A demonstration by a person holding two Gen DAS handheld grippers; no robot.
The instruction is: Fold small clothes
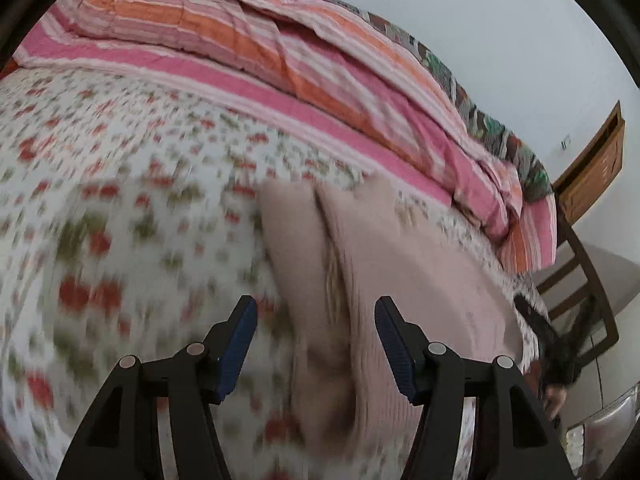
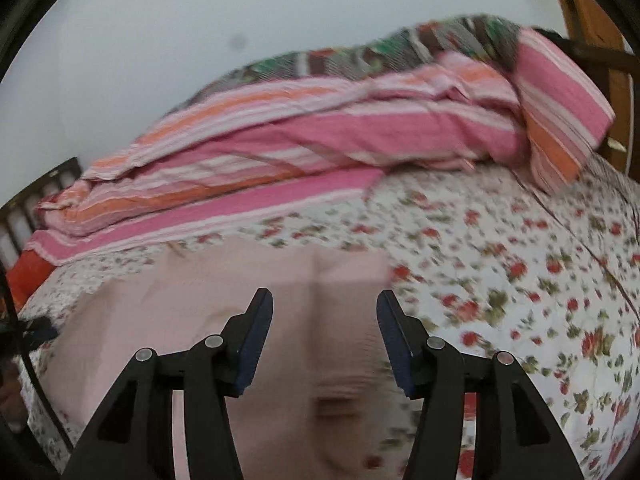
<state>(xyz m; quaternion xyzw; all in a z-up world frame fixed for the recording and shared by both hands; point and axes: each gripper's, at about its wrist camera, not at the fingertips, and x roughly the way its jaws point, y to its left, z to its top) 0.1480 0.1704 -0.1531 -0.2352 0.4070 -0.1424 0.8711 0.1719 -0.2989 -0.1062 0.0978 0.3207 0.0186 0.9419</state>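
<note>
A small pale pink knitted garment (image 1: 384, 264) lies folded on the flowered bedsheet (image 1: 120, 200), with a fold ridge running down its middle. My left gripper (image 1: 316, 312) is open and empty, its blue pads just above the garment's near part. In the right wrist view the same garment (image 2: 224, 304) lies flat below my right gripper (image 2: 325, 306), which is open and empty above it. Both views are blurred by motion.
A pink and orange striped quilt (image 1: 280, 52) is bunched along the far side of the bed, also in the right wrist view (image 2: 320, 136). A wooden chair (image 1: 580, 280) stands past the bed's right edge. A white wall (image 2: 200, 20) is behind.
</note>
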